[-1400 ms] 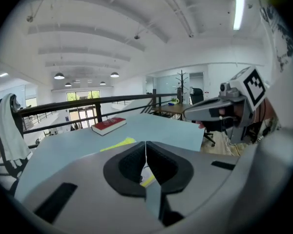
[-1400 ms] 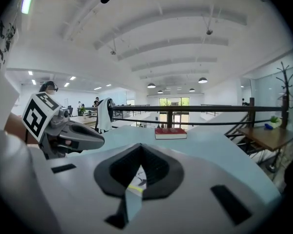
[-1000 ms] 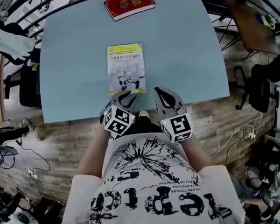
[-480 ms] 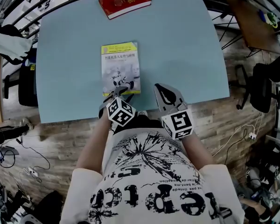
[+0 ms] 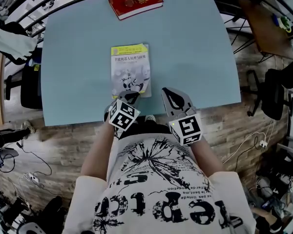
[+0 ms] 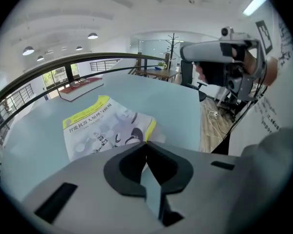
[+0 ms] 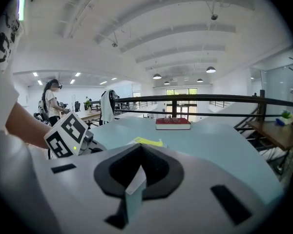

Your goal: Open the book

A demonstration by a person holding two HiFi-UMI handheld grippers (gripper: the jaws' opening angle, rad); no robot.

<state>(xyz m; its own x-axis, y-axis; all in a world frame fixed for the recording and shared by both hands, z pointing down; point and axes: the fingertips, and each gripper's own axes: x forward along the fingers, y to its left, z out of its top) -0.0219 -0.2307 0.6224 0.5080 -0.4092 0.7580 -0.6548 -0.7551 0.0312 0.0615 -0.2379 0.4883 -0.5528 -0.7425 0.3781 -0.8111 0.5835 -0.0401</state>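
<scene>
A thin book (image 5: pixel 130 71) with a yellow and white cover lies closed on the pale blue table (image 5: pixel 190 48), near its front edge. In the left gripper view the book (image 6: pixel 102 126) fills the space just beyond the jaws. My left gripper (image 5: pixel 129 97) points down at the book's near right corner. Its jaws (image 6: pixel 146 143) are pressed together on the yellow edge of the cover, which stands slightly off the white pages. My right gripper (image 5: pixel 167 92) rests shut beside it to the right, nothing between its jaws (image 7: pixel 138 145). The book's yellow edge (image 7: pixel 147 141) shows just past them.
A red hardback book (image 5: pixel 136 1) lies at the table's far edge, also visible in the right gripper view (image 7: pixel 173 123). A dark railing curves behind the table. Chairs stand at both sides, and cables lie on the wooden floor. A person stands far off at the left (image 7: pixel 52 101).
My left gripper moved forward and down to the book's near right corner. Its jaws were spread a second ago and are now closed. My right gripper stayed where it was.
</scene>
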